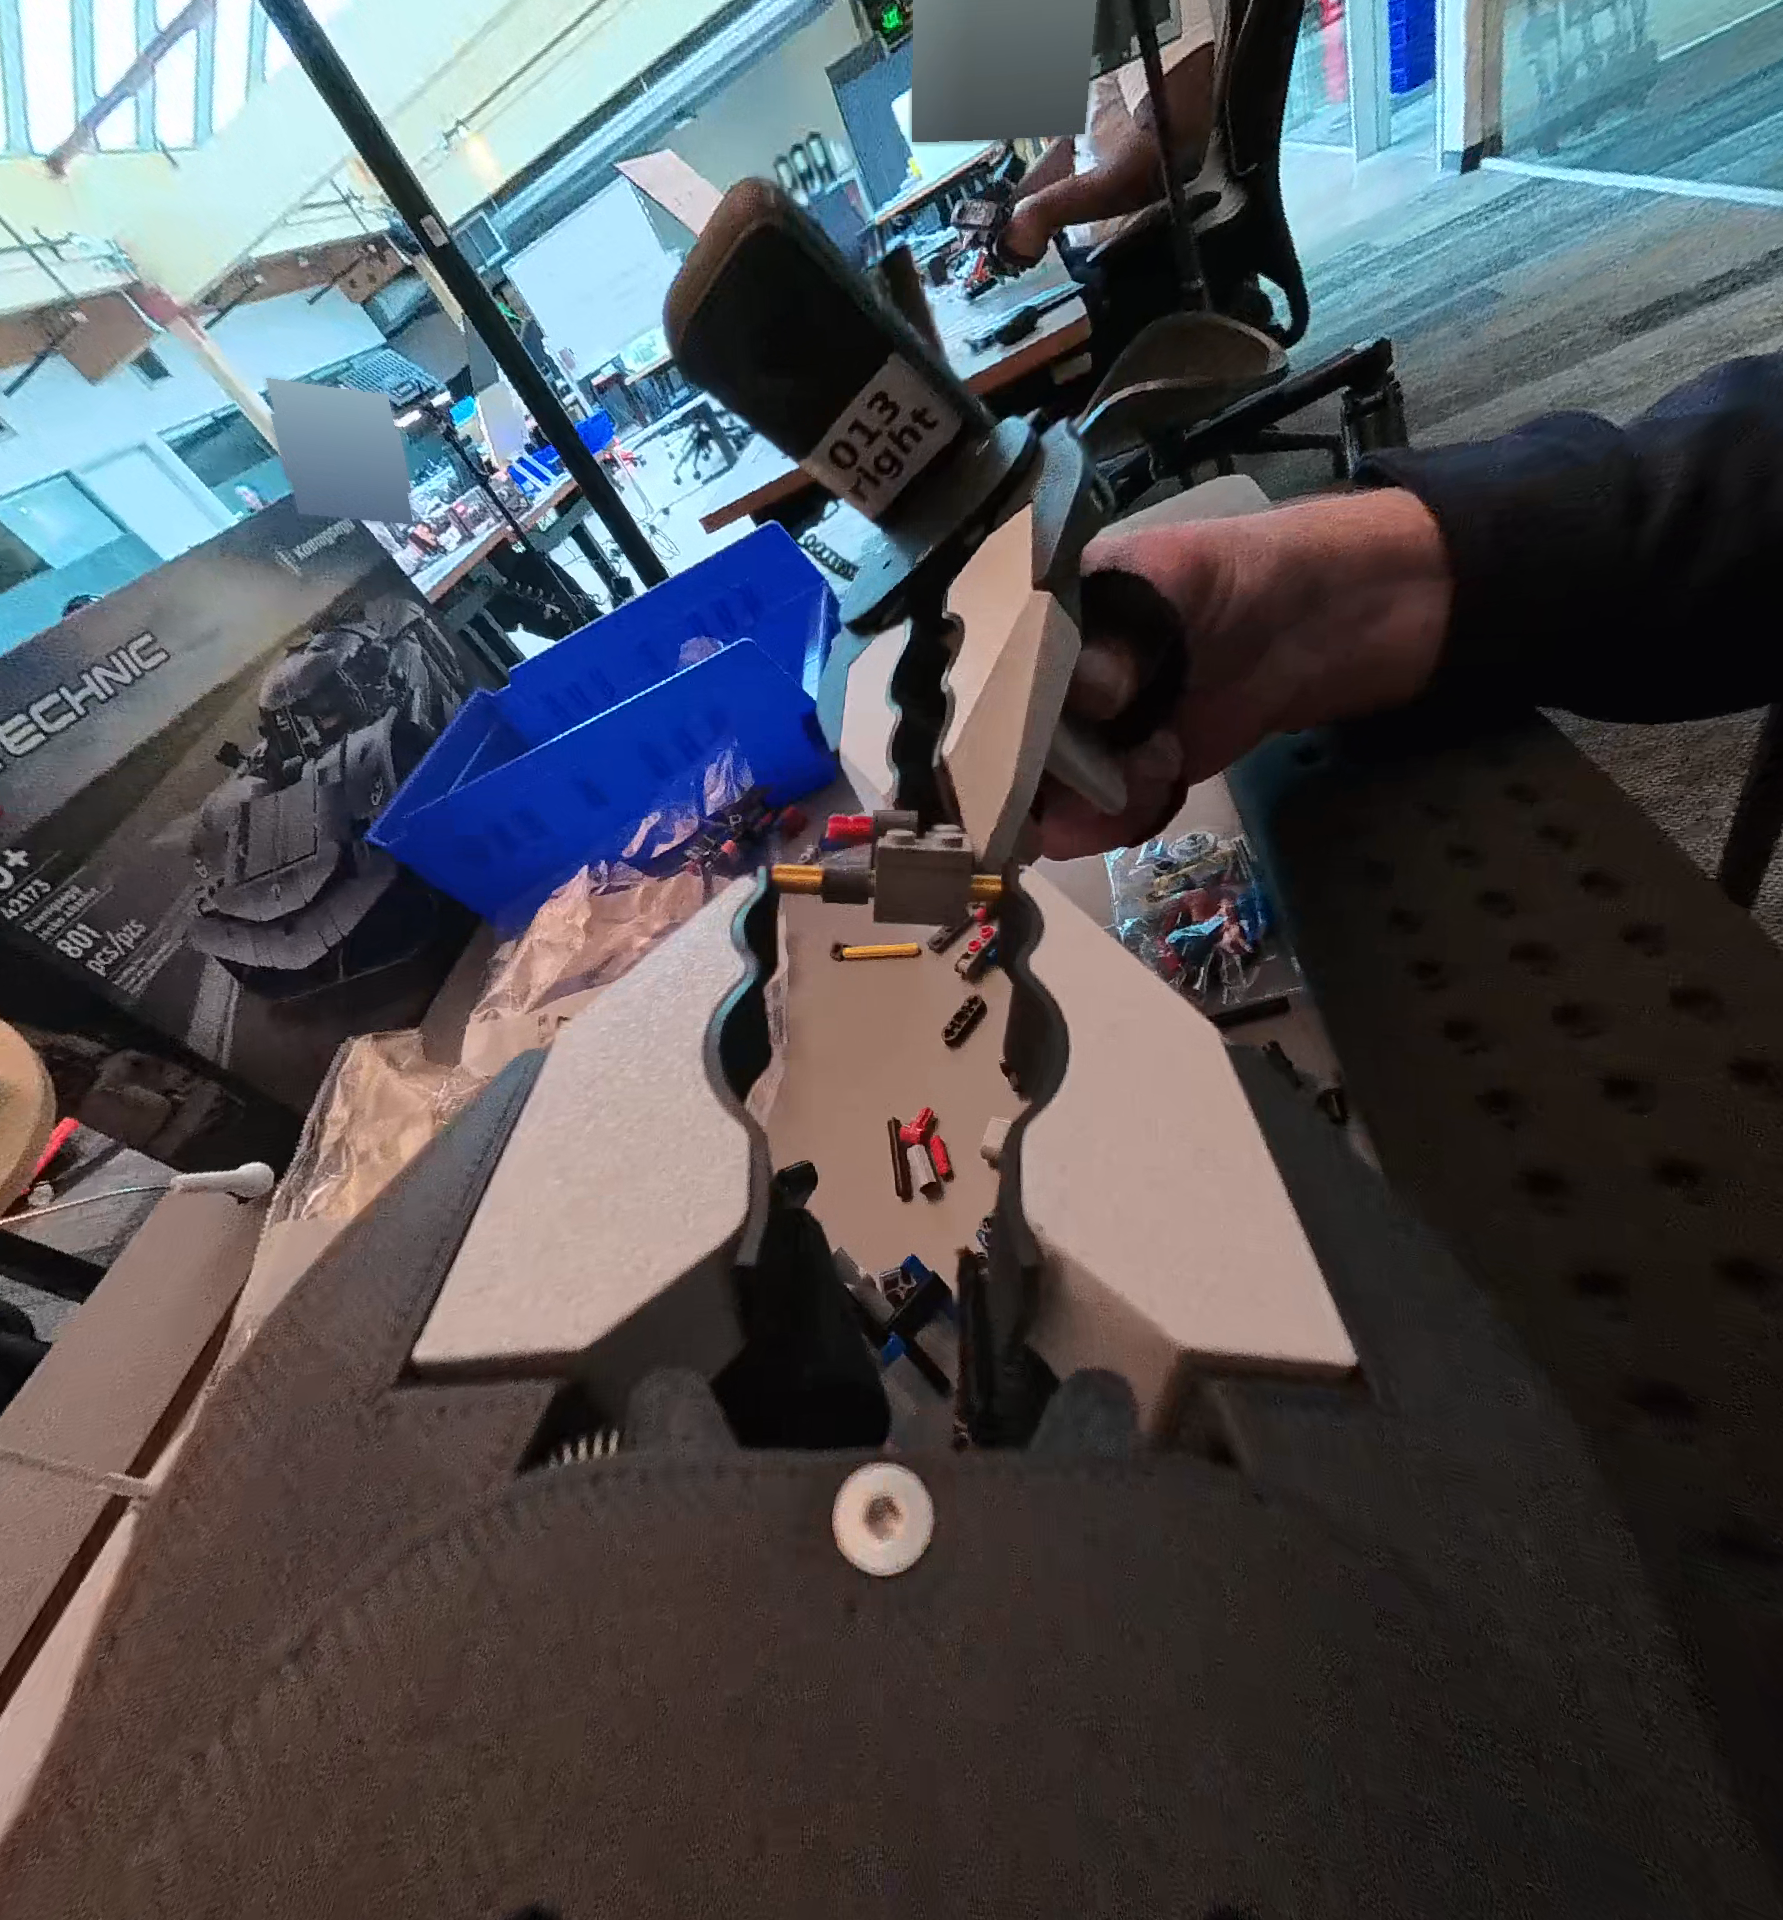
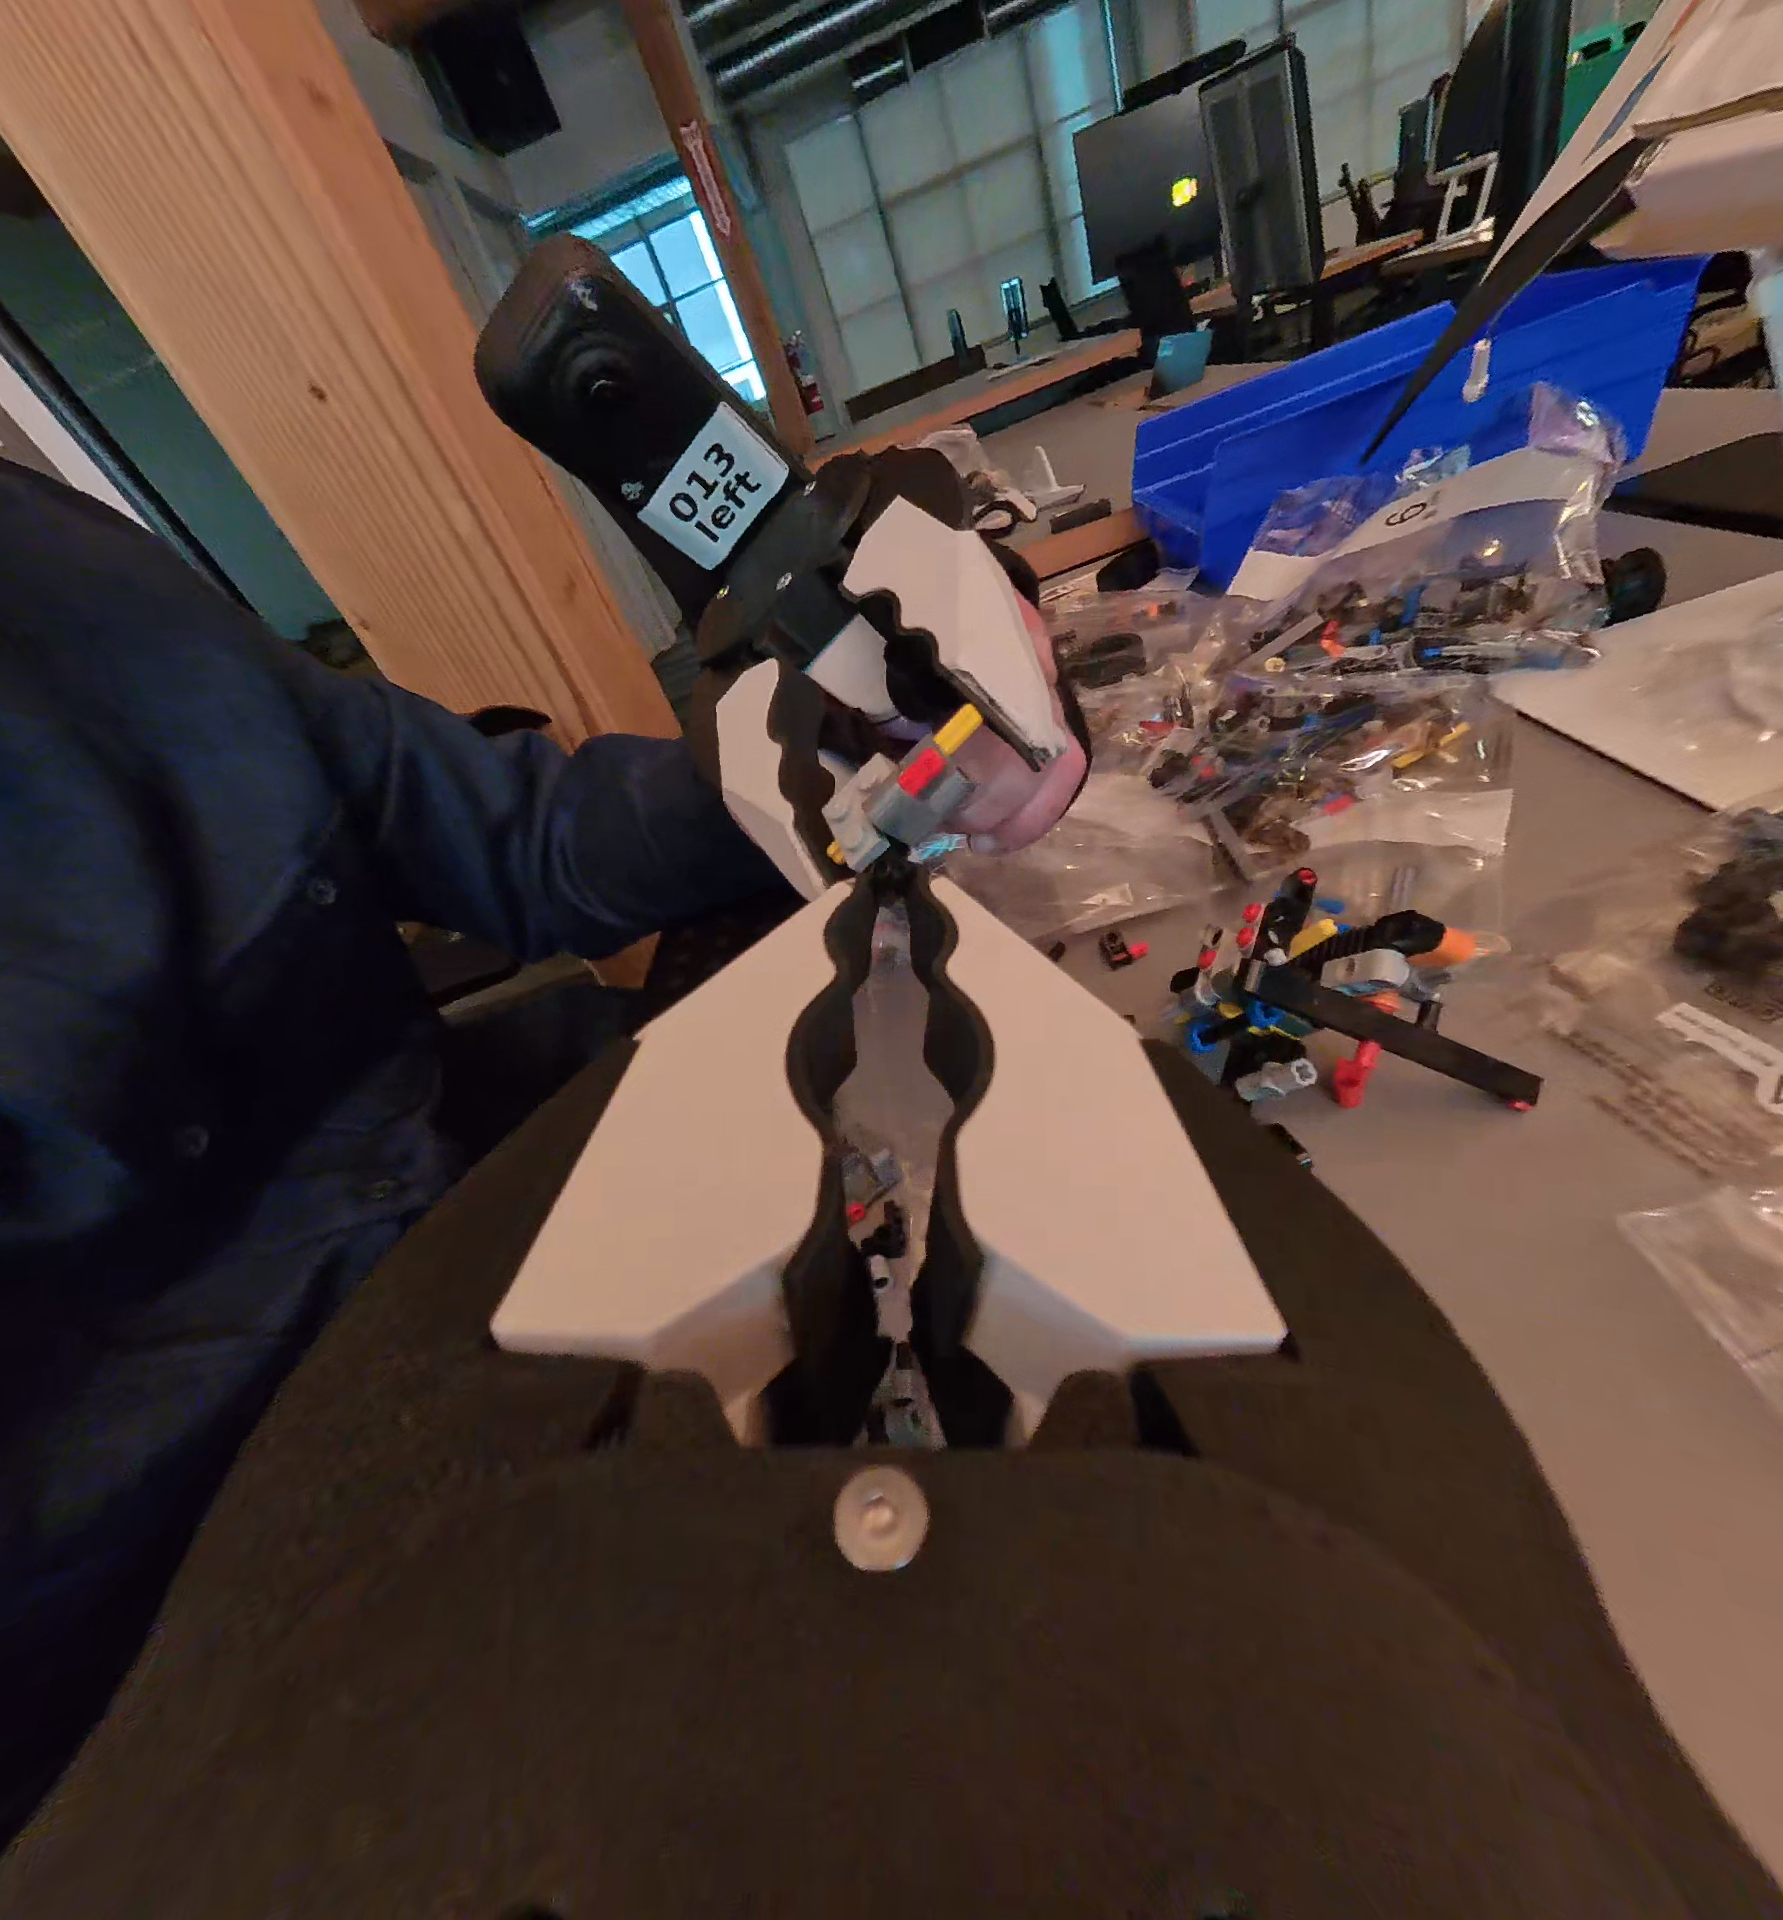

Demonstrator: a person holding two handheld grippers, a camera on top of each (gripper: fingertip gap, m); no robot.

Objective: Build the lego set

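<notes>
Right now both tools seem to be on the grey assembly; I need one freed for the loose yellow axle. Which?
Probably right. The left tool spans the grey assembly end to end, steadying it; the right tool only pinches its top, above the loose yellow axle.

A large open workspace is shown, lit by daylight. In the left wrist view, tall windows [image 1: 87, 73] are seen high at the upper left, and a black pole [image 1: 471, 291] is slanted across the scene. Grey carpet [image 1: 1645, 270] is laid over the floor at the upper right, where a black office chair [image 1: 1251, 208] is placed beside a wood-topped desk [image 1: 1012, 332]. In the right wrist view, a broad pale wooden post [image 2: 274, 343] is set at the left, and a wall of gridded glass panels [image 2: 970, 197] is seen at the far end. A dark monitor [image 2: 1141, 197] is stood on a distant desk, and ducting is run along the ceiling.
</notes>
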